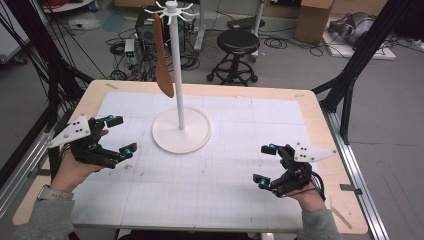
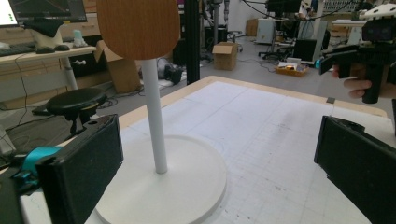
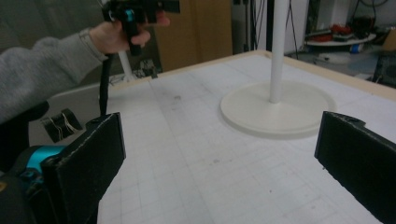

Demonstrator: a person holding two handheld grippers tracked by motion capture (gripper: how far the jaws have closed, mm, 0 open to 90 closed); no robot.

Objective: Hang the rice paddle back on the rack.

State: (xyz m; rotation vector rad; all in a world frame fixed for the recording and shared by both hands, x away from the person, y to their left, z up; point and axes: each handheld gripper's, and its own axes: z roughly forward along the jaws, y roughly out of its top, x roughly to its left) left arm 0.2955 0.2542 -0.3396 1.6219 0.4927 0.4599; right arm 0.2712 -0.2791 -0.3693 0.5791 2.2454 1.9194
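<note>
Wooden spatula: I see it hanging from a hook at the top of the white stand, blade down, at about 12 o'clock on the counter.
Spatula to tongs: it sits at roughly 1 o'clock from my left tongs and 11 o'clock from my right tongs, well apart from both.
Left tongs: released, jaws spread wide, gripping nothing, touching nothing; stand pole between the jaws in its own view.
Right tongs: released, jaws wide, empty, held above the counter at about 4 o'clock.
</note>
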